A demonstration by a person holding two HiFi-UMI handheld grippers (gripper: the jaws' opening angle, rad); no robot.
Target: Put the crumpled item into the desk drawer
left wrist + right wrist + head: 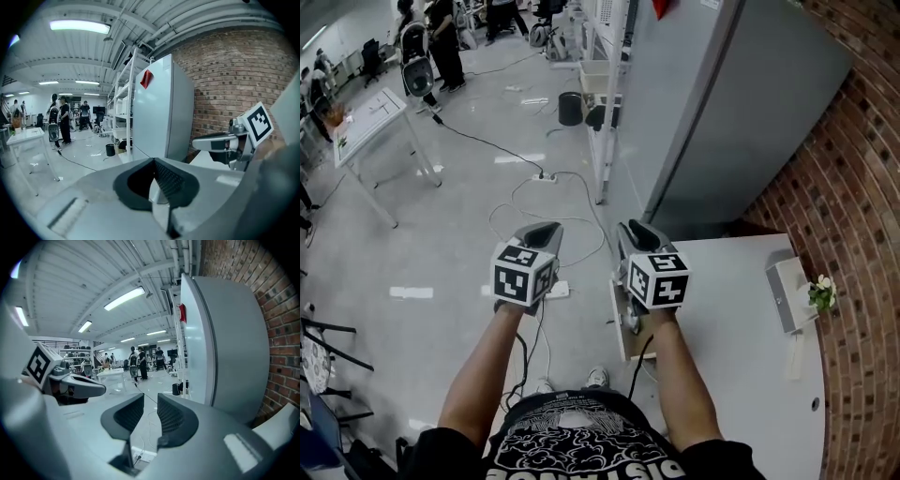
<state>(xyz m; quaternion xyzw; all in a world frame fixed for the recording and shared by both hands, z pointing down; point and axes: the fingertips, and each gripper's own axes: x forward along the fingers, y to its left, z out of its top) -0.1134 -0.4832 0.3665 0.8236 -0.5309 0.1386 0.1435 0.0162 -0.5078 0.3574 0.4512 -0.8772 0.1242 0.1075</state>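
Head view: the left gripper (539, 231) had jaws together, the right gripper (637, 232) jaws spread and empty, beside the desk (741, 309); the unseen crumpled item was likely light, soft, pinchable anywhere.

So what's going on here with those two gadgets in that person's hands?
A person stands at a white desk by a brick wall, holding a grey two-jaw gripper in each hand. The left gripper hangs over the floor, jaws closed on nothing; the right gripper is above the desk's edge, jaws apart and empty. Below it, what looks like a pulled-out drawer sticks out. No crumpled item is in view, so nothing is being handled.
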